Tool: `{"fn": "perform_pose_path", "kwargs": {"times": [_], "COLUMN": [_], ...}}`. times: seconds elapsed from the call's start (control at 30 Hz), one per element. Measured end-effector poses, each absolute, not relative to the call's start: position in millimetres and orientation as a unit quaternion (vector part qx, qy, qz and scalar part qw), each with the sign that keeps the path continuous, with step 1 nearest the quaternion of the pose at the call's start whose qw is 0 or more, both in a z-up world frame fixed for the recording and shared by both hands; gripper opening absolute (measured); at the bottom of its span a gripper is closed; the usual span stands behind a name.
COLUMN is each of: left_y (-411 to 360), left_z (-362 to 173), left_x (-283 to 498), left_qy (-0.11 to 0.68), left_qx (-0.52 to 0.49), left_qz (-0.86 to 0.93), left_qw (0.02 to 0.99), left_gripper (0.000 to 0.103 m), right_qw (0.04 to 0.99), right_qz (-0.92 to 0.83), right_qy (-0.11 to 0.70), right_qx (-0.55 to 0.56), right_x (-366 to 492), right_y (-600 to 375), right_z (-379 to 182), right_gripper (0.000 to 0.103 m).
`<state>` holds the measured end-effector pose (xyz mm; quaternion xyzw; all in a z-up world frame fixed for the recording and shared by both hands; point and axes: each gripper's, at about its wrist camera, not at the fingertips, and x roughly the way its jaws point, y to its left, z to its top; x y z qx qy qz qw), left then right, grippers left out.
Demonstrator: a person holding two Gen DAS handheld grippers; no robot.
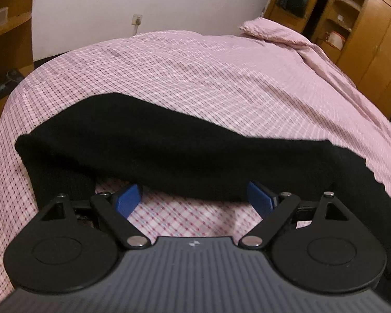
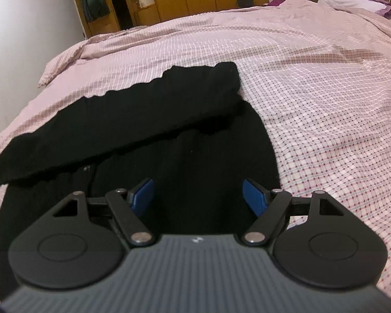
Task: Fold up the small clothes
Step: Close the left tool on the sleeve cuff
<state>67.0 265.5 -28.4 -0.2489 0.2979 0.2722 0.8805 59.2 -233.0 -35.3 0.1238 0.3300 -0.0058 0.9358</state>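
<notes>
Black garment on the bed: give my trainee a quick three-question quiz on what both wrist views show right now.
1. True or false: the left gripper is shut on the black garment.
2. Multiple choice: the black garment lies on A) a bare wooden floor, B) a pink checked bedsheet, C) a white table.
3. Fill in: in the right wrist view, a folded-over band of the garment crosses the rest of it, and the right gripper hangs over the garment with its jaws ____.

Key: 1 false, its blue fingers stand apart; 2 B; 3 open.
</notes>
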Motion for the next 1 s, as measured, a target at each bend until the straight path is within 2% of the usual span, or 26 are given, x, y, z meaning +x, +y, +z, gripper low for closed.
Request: {"fn": "perform_pose_path", "kwargs": {"times": [0.47,1.0], "left_y": [286.6,293.0], "left_z": [-26.4,-33.3], "left_x": [75.9,94.2], "left_qy": [0.286,0.294], "left_qx": [-0.280,-0.254], "left_qz": [0.287,0.297], "left_qw": [0.870,0.872], "left_gripper": [0.090,0.092], "right_qw": [0.931,0.931], "right_qz": [-0.009,-0.011], "right_qy": [0.349,0.350], "right_qx": [0.107,0.103], "right_x": [60.9,64.9], "right_y": [-214.8,-213.9], "right_z": [-45.4,-48.3], "right_gripper": [0.077,0.077]}}
